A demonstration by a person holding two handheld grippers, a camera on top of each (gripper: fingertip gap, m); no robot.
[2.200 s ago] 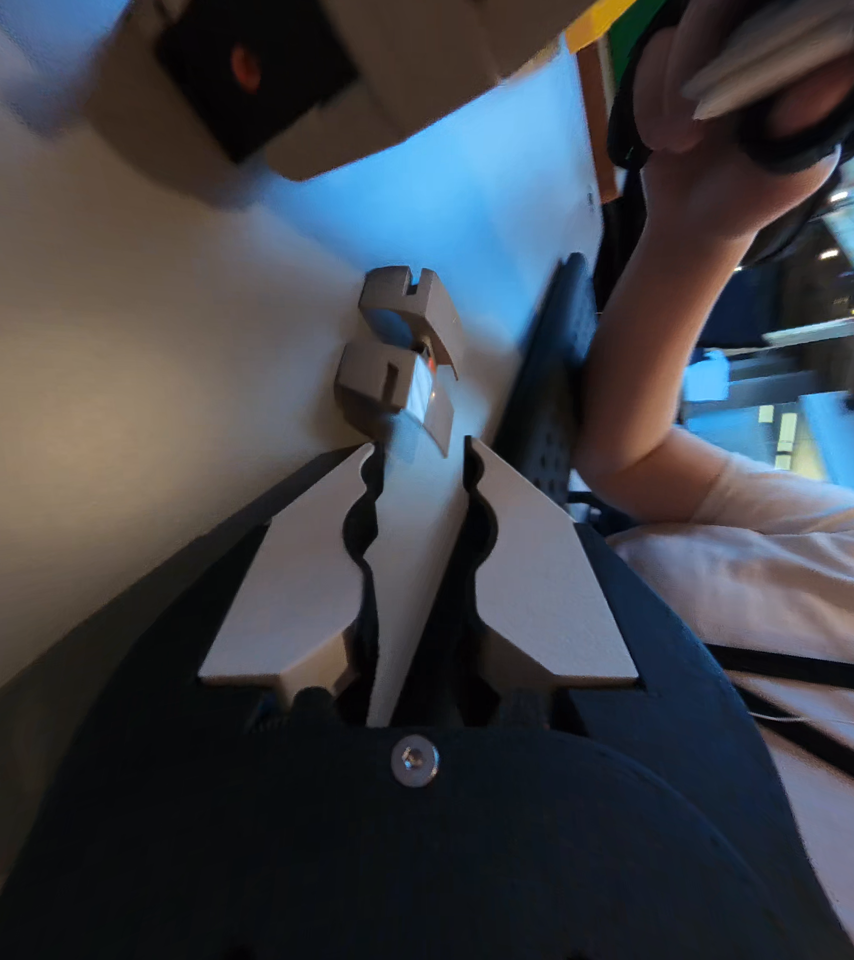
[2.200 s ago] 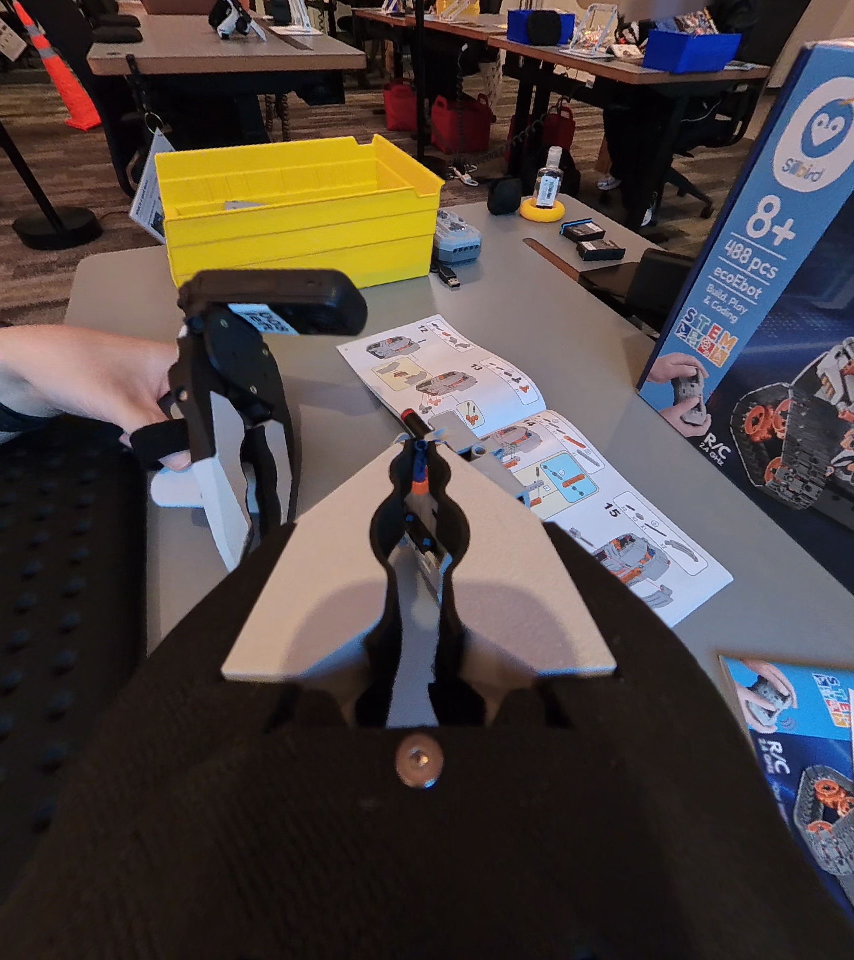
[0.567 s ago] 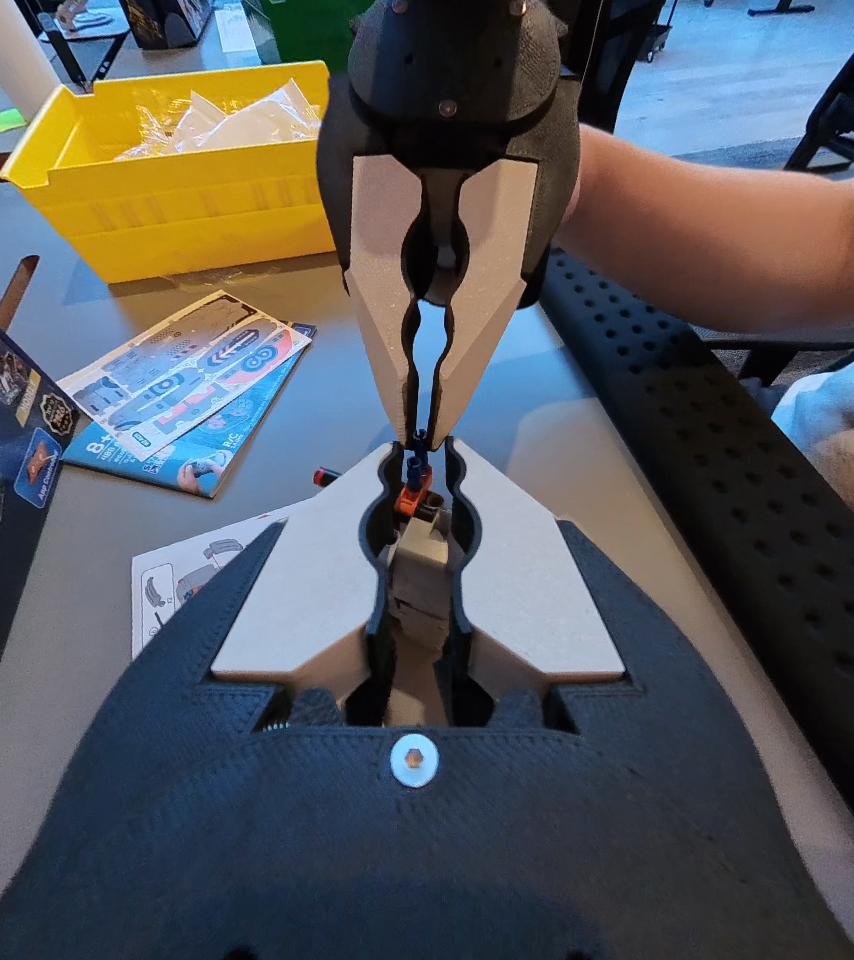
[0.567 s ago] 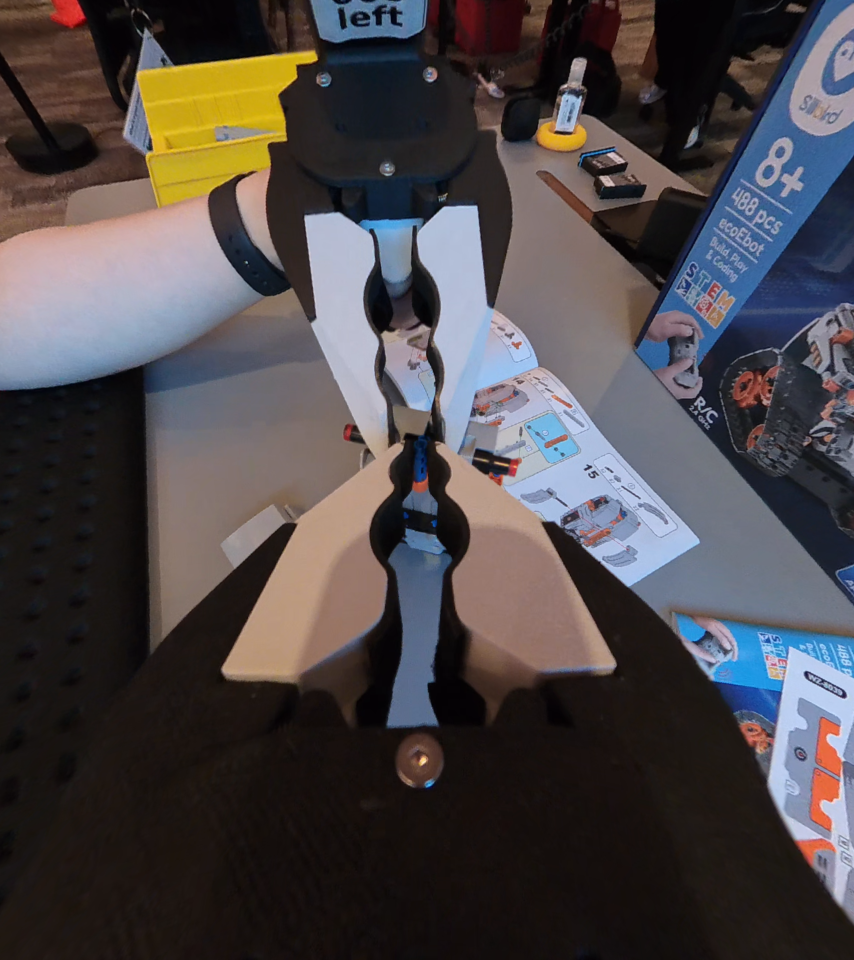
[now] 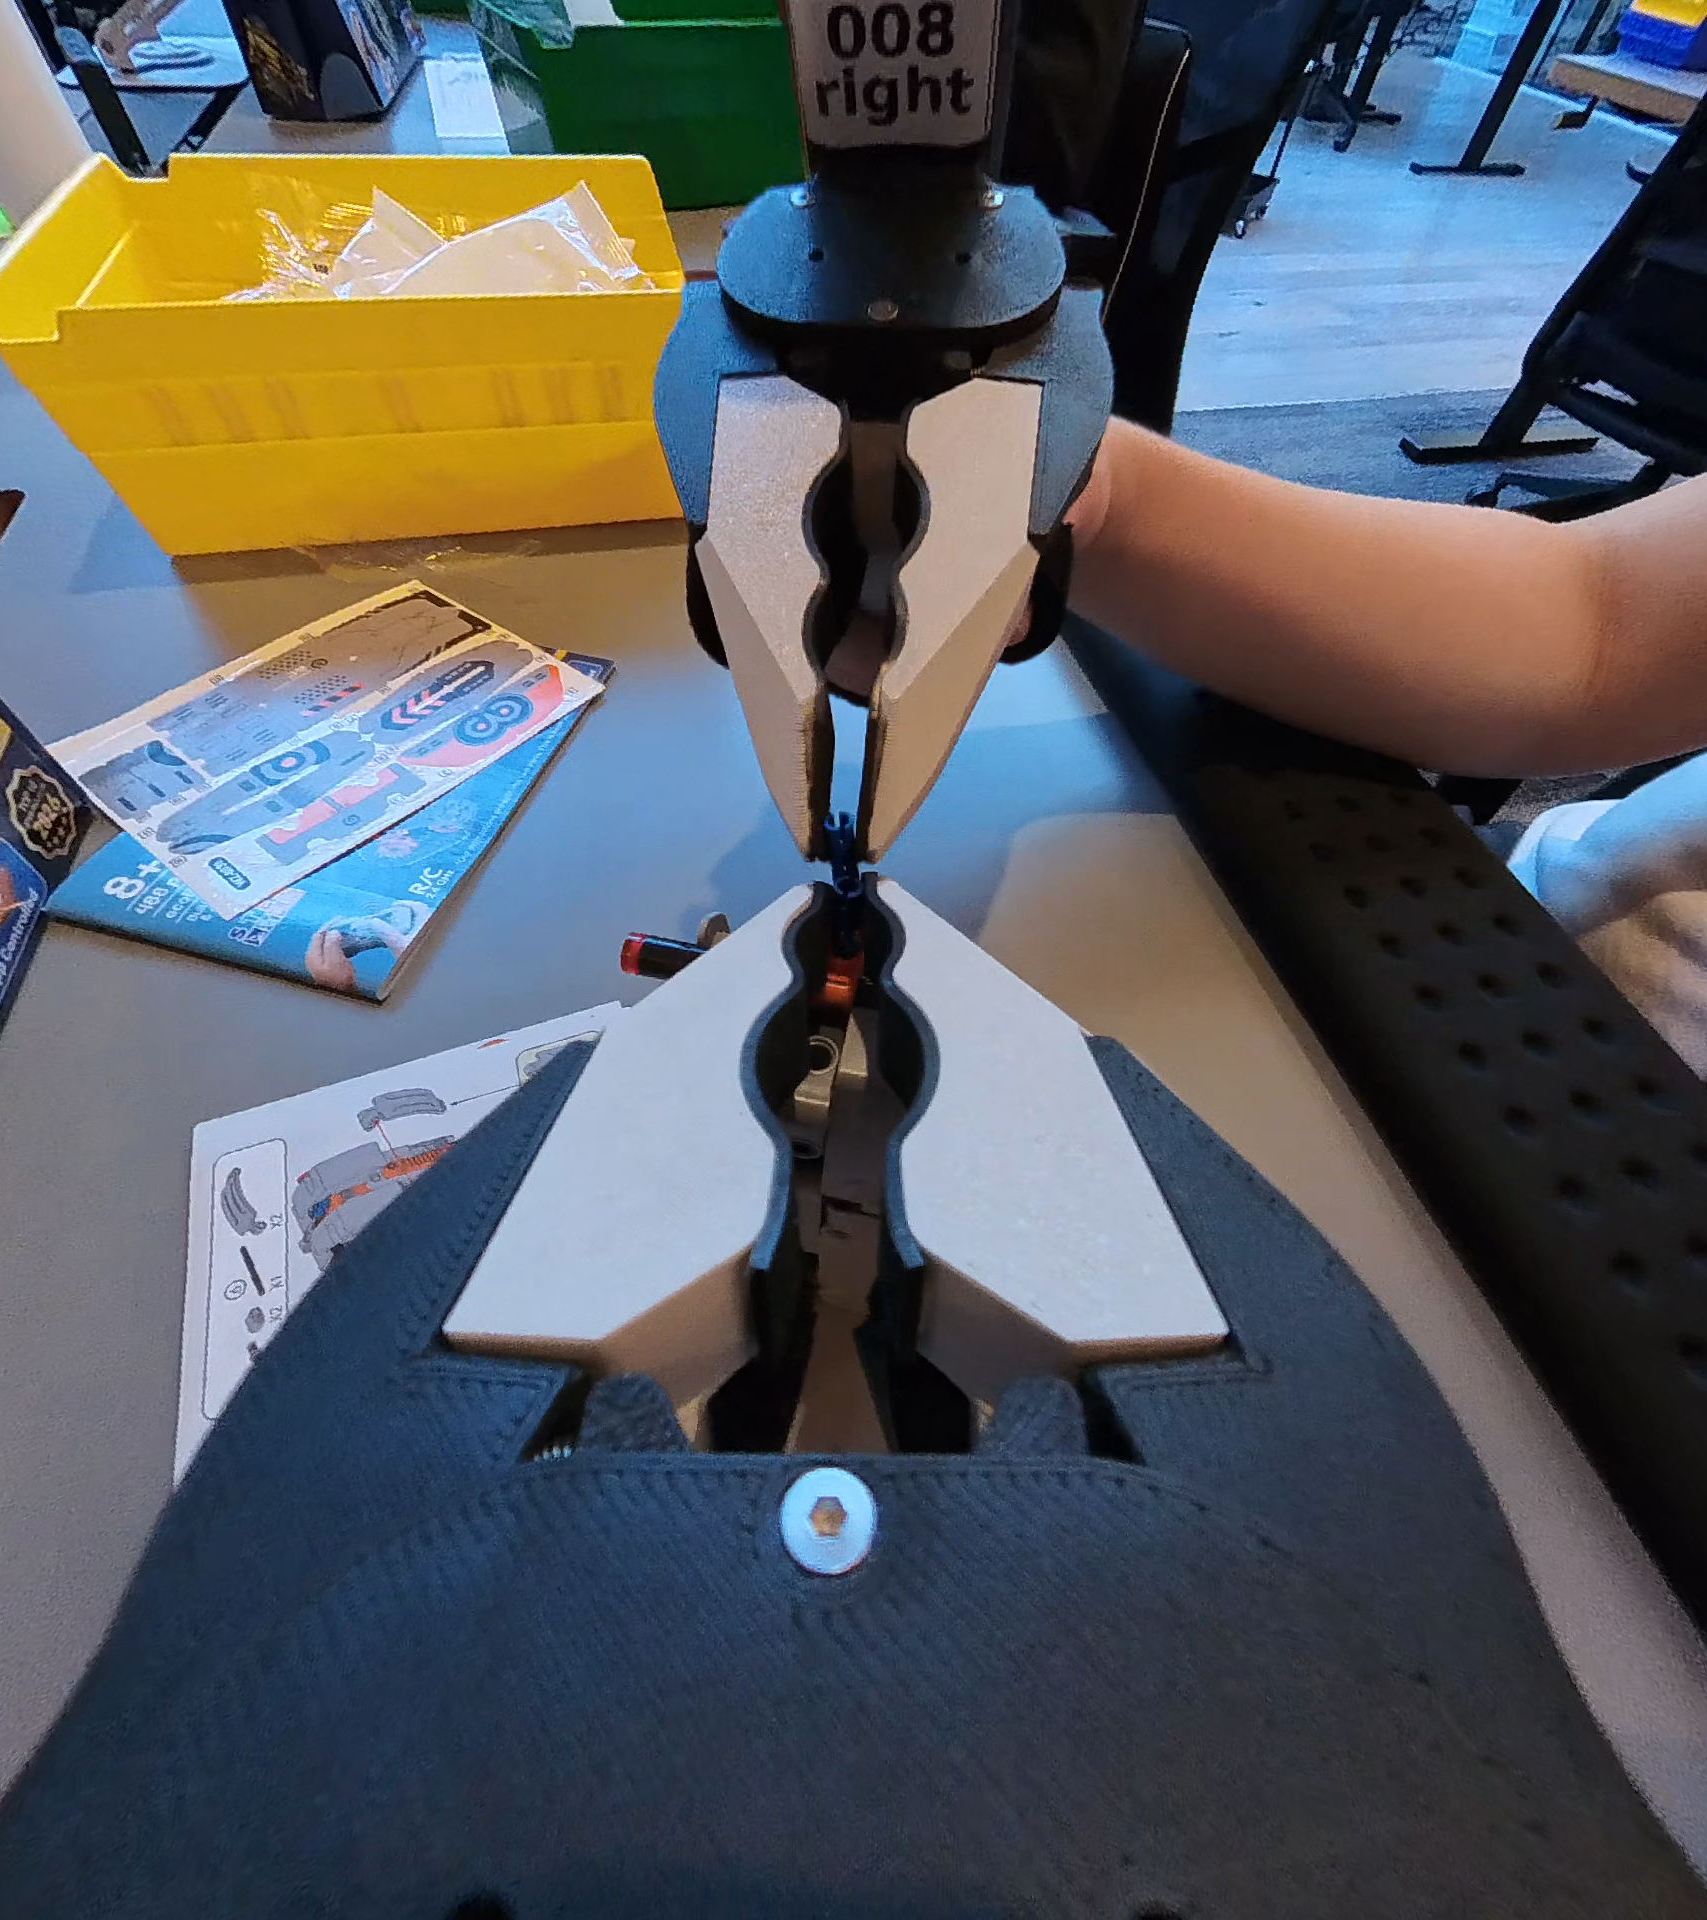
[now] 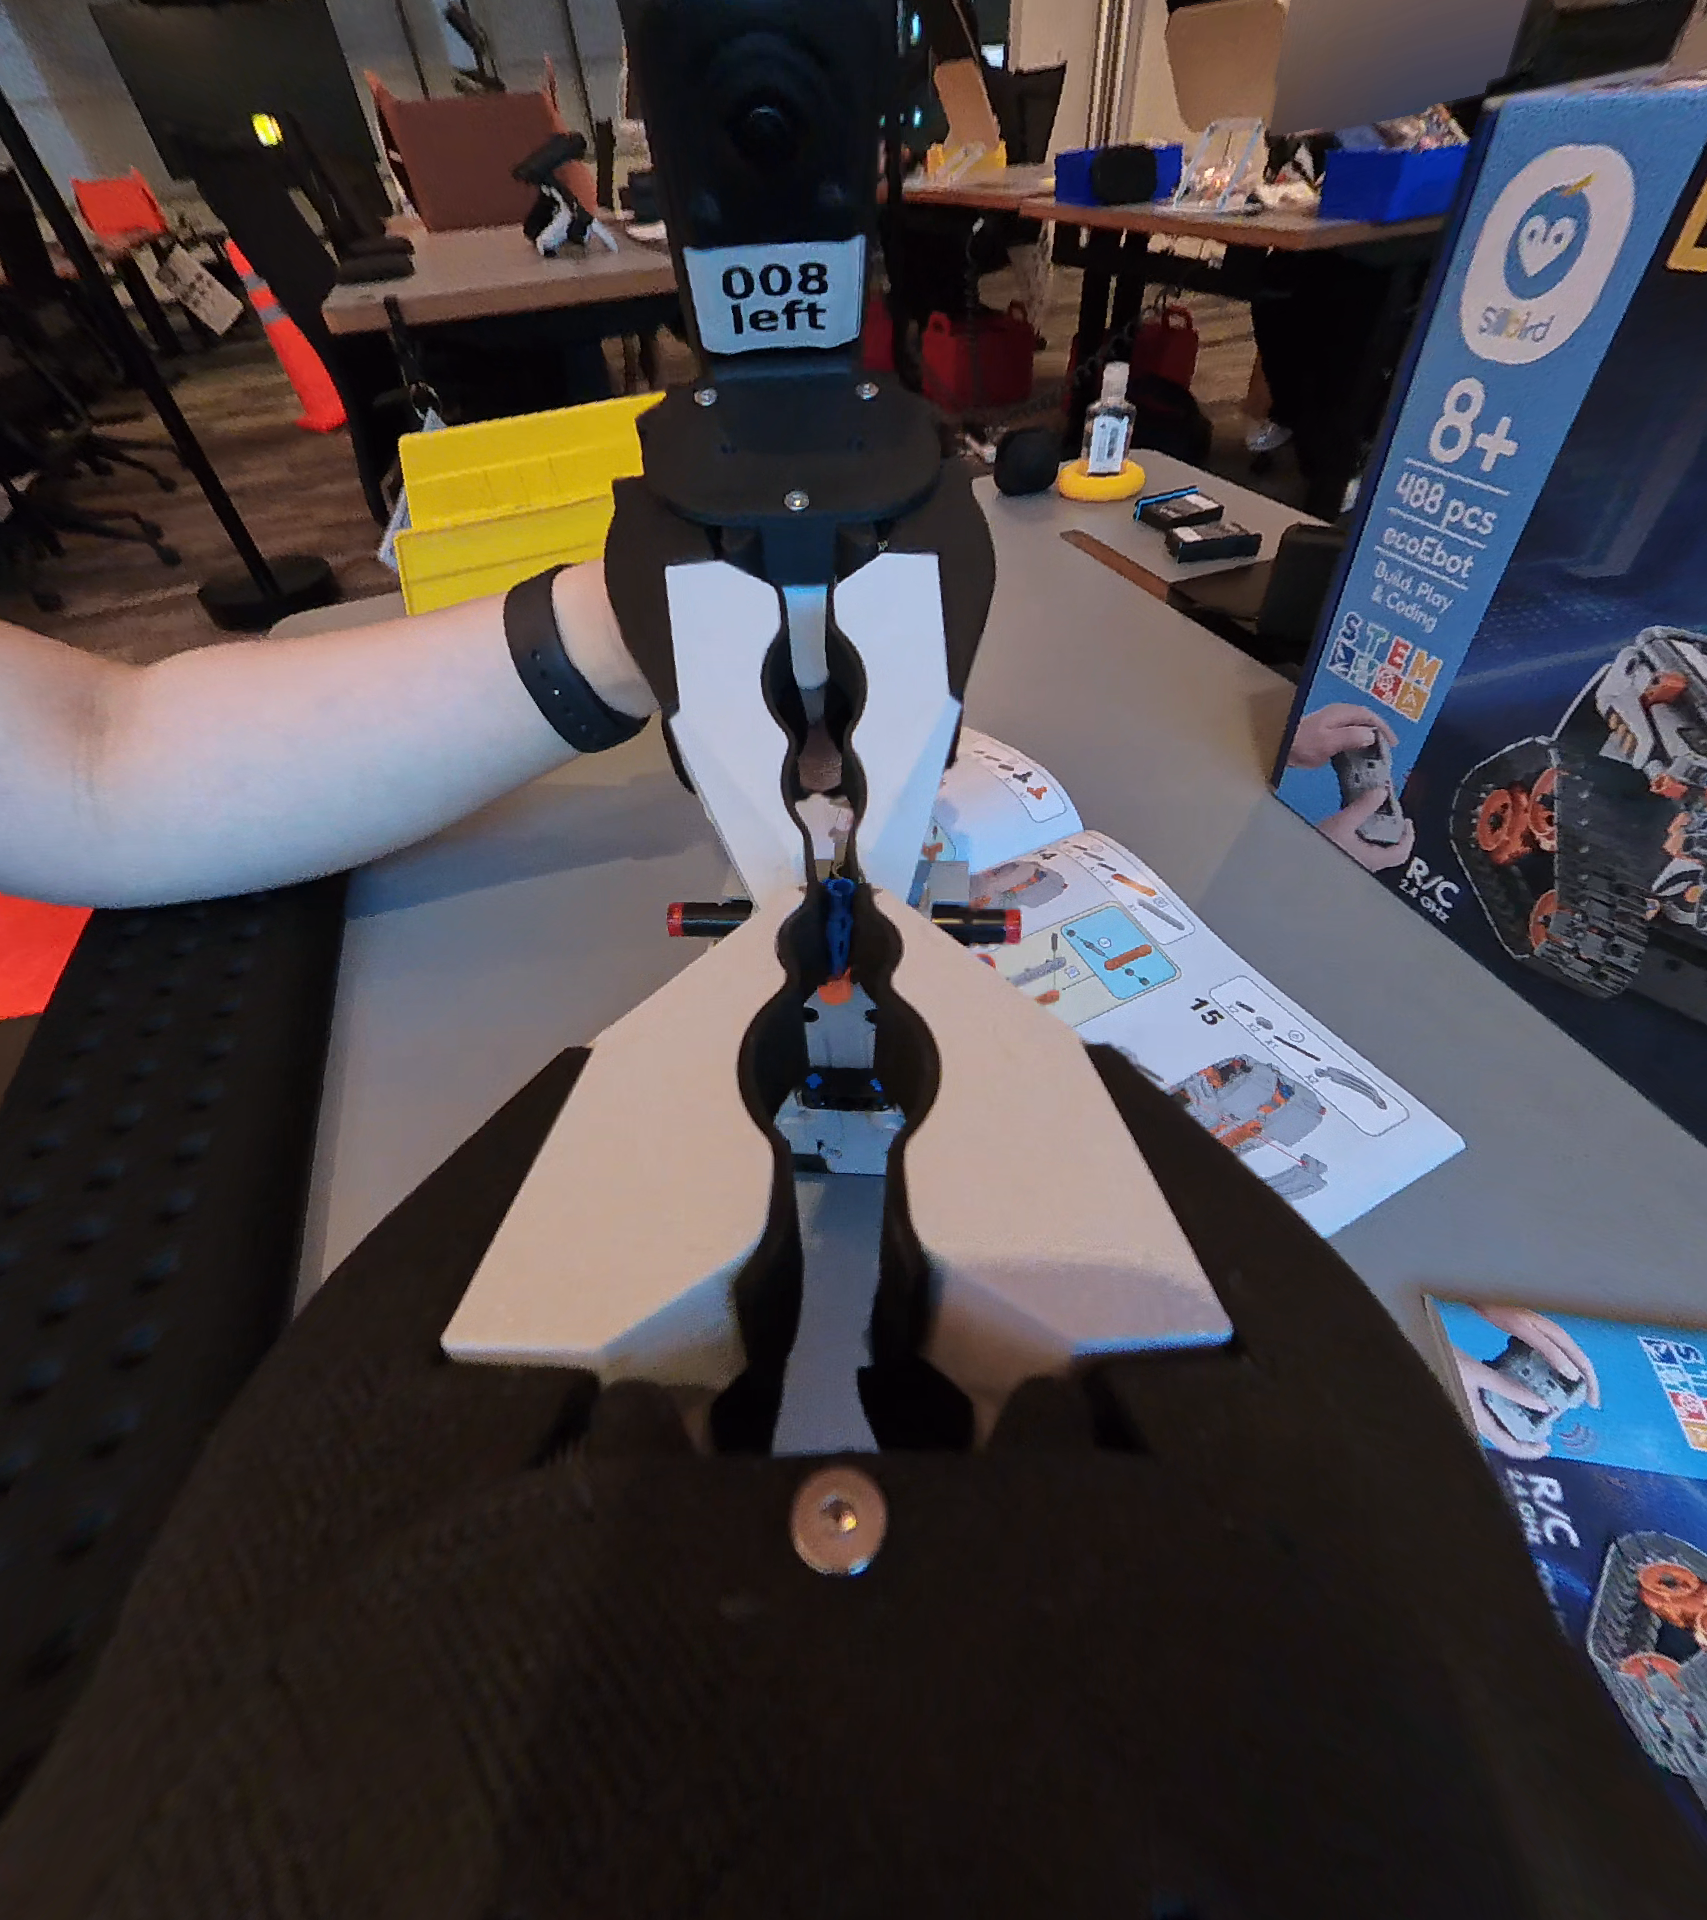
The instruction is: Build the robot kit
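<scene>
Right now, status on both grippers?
Left gripper shut on grey block piece. Right gripper shut on blue pin, tip to tip with left. Open manual lies underneath.

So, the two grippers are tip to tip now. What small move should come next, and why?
Probably ease the right gripper straight forward. It is shut on a blue pin, whose far end sits at the tips of the left gripper, which is shut on a grey block with an orange piece. Pin and block look lined up.

A grey table [image 6: 1119, 644] stands before rows of wooden desks [image 6: 1223, 223], black chairs [image 5: 1659, 343] and patterned carpet [image 6: 309, 478].
</scene>
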